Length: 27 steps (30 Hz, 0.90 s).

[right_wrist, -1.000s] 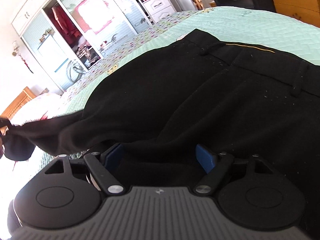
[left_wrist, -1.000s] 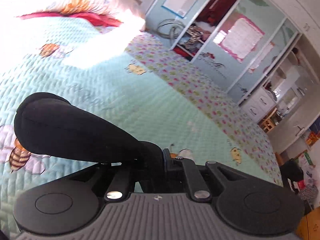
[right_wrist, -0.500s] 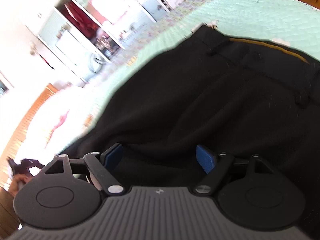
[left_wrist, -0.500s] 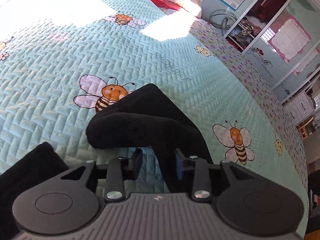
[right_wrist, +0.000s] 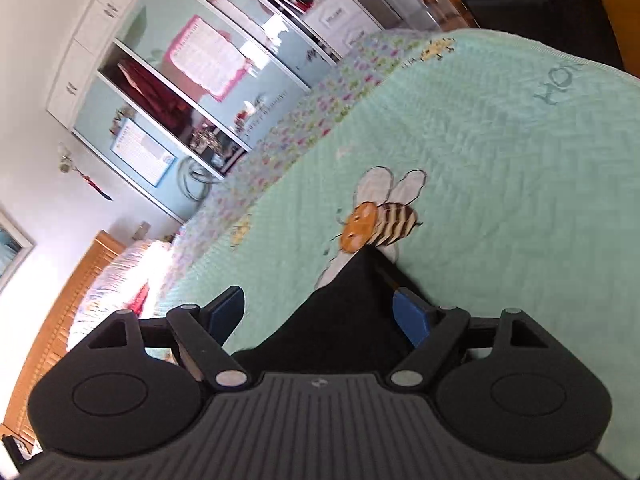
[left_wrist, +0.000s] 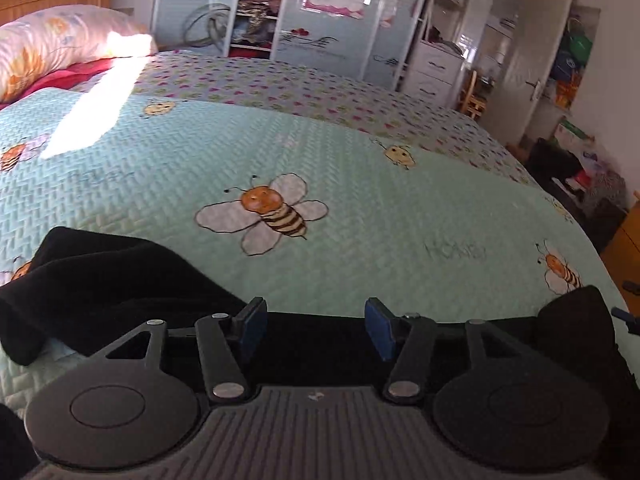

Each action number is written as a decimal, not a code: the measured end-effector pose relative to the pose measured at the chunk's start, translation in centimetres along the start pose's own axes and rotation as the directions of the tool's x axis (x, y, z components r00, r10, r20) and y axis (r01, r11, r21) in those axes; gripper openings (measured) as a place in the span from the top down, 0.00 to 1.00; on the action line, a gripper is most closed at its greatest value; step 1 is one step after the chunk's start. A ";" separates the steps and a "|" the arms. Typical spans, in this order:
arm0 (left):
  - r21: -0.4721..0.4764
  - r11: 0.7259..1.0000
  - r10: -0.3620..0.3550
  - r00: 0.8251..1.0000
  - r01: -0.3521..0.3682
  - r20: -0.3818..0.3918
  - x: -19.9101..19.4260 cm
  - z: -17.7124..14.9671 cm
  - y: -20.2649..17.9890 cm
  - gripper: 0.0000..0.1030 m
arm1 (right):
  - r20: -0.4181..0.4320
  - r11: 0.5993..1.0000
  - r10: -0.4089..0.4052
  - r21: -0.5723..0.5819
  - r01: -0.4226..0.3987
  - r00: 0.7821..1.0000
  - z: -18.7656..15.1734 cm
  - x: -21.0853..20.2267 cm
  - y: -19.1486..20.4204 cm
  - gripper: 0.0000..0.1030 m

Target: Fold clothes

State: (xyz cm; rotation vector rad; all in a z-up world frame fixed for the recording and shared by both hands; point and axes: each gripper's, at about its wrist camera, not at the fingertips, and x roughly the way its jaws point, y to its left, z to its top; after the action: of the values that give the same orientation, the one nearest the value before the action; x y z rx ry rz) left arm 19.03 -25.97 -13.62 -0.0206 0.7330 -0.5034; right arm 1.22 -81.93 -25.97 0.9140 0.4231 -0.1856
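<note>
Half a second ago the left gripper (left_wrist: 316, 326) was clamped on a fold of the black trousers (left_wrist: 108, 288); now its blue pads (left_wrist: 378, 328) are spread wide and nothing is gripped, the dark cloth lying flat on the bedspread (left_wrist: 360, 208) under and beside the fingers. The right gripper (right_wrist: 320, 314) is likewise released, and the broad expanse of trousers seen before it earlier is replaced by a single dark corner (right_wrist: 348, 320) pointing between the pads towards a printed bee (right_wrist: 380, 220). Ahead of both grippers a wide stretch of quilted bedspread is left uncovered as far as its flowered border (left_wrist: 312, 88), beyond which a wardrobe (left_wrist: 320, 12) is seen. Most of the garment is cut off below the gripper bodies, so its folded shape cannot be judged. Contact between pads and cloth cannot be told.
</note>
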 end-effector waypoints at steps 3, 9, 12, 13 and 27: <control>0.052 0.999 -0.011 0.999 0.013 -0.035 2.7 -0.1 -1.7 0.43 | -0.103 0.998 0.042 0.045 -0.038 0.994 0.9 2.8 -1.6 0.21; 0.213 0.973 -0.066 0.994 0.085 -0.091 7.1 0.2 -4.2 0.43 | -0.253 0.974 0.215 0.130 -0.187 0.943 0.3 5.3 -2.3 0.22; 0.322 0.932 -0.130 0.982 0.169 -0.139 9.4 0.5 -6.0 0.43 | -0.271 0.968 0.241 0.135 -0.211 0.932 0.4 6.3 -1.9 0.22; 0.344 0.918 -0.149 0.976 0.196 -0.160 10.1 0.5 -6.4 0.43 | -0.276 0.967 0.245 0.134 -0.215 0.930 0.5 6.6 -1.8 0.22; 0.247 0.808 -0.463 0.836 0.535 -0.295 13.1 2.0 -7.2 0.43 | 0.054 0.992 0.129 0.004 -0.130 0.990 -1.2 0.9 1.6 0.91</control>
State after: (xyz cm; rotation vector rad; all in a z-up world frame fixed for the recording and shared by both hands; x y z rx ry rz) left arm 25.44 -38.46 -19.03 0.1524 0.8584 -1.1509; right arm 2.18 -79.98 -25.85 0.9385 0.3125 -0.0926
